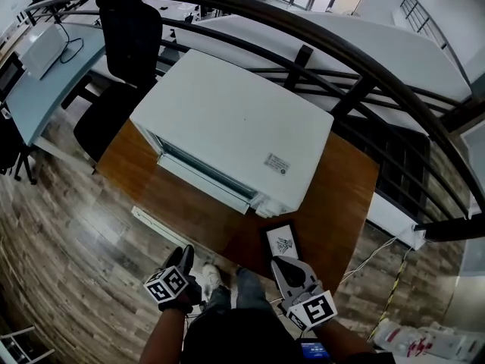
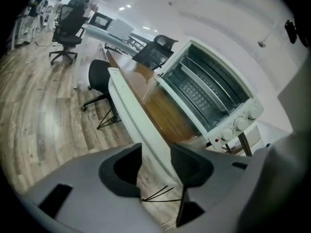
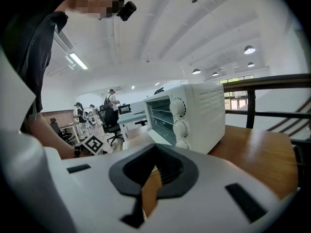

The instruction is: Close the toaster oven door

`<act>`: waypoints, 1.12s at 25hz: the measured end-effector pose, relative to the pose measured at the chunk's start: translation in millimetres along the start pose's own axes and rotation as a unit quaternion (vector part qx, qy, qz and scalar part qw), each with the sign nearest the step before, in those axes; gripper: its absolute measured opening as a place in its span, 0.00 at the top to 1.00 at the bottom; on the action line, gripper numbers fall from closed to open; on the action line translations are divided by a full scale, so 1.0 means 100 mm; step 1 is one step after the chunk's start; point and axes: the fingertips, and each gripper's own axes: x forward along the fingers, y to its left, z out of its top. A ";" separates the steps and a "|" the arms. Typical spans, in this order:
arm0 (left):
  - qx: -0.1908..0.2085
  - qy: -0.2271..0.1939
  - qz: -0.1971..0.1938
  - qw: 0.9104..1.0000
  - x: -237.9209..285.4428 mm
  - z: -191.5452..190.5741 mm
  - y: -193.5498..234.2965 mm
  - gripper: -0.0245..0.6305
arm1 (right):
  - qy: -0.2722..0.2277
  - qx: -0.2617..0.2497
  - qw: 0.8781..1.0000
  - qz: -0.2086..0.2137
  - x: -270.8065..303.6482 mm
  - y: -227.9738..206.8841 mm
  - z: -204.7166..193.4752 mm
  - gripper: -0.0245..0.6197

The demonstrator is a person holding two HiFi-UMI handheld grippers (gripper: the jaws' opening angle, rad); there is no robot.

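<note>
Open-plan office space with a wood-plank floor (image 1: pixel 68 233) lies all around, and a black railing (image 1: pixel 356 59) curves across the far side. On the floor stands a wooden table (image 1: pixel 341 196), and the white toaster oven (image 1: pixel 227 127) sits on it towards the far left, its front facing near-left.

The oven door (image 1: pixel 203 174) is hinged down from that front. Both gripper views look straight into the bare cavity at the wire racks (image 2: pixel 201 93), so by my reading the task has not begun: the door is open and nothing touches it.

The left gripper (image 2: pixel 155 152) hangs off the table's near-left side, apart from the oven. Its jaws are spread wide and pinch nothing. A long white edge runs across the gap in its own view, and I cannot tell whether that is the door's lip or the table's rim. The right gripper (image 3: pixel 154 152) hovers at the near edge of the table, jaws pressed together on nothing. Just beyond it a small dark card (image 1: pixel 282 243) lies on the wood.

What is left is the whole job: reach the lowered door, lift it and swing it up until it shuts.
</note>
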 end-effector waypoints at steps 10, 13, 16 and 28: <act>-0.069 0.004 -0.040 0.997 0.13 0.06 -0.08 0.70 | 0.023 -0.023 0.999 0.005 0.08 0.00 -0.11 0.97; -0.073 0.004 -0.045 0.996 0.09 0.08 -0.11 0.72 | 0.031 -0.037 0.999 0.011 0.15 0.03 -0.15 0.97; -0.072 0.001 -0.052 0.996 0.00 0.11 -0.18 0.74 | 0.032 -0.045 0.998 0.017 0.19 0.06 -0.19 0.97; -0.040 -0.044 -0.126 0.990 -0.45 0.71 -0.88 0.80 | -0.002 -0.059 0.996 0.072 0.41 0.41 0.06 0.87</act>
